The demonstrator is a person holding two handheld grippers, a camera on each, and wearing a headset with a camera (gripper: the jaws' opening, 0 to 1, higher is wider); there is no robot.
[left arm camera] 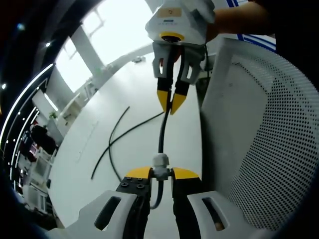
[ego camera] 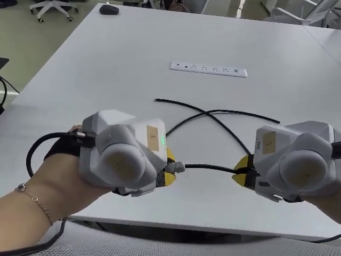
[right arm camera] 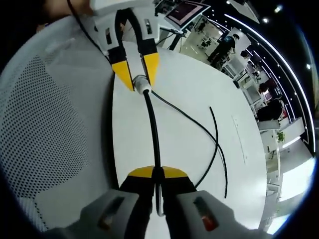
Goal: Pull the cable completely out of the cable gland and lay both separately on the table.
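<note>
A white cable gland (ego camera: 175, 167) (left arm camera: 160, 162) (right arm camera: 141, 82) is clamped between the yellow tips of my left gripper (ego camera: 169, 169) (left arm camera: 161, 173), which is shut on it above the table's near edge. A black cable (ego camera: 208, 167) (left arm camera: 163, 132) (right arm camera: 151, 124) runs out of the gland to my right gripper (ego camera: 241, 174) (right arm camera: 156, 173), which is shut on the cable a short way along. The two grippers face each other, with the cable stretched taut between them. Another black cable (ego camera: 213, 113) lies crossed on the table beyond.
A white power strip (ego camera: 208, 69) lies further back on the white table (ego camera: 106, 64). A dark mouse (ego camera: 108, 9) sits at the far edge. A perforated grey chair back (left arm camera: 259, 129) (right arm camera: 55, 124) is just below the table's near edge. Office chairs stand beyond.
</note>
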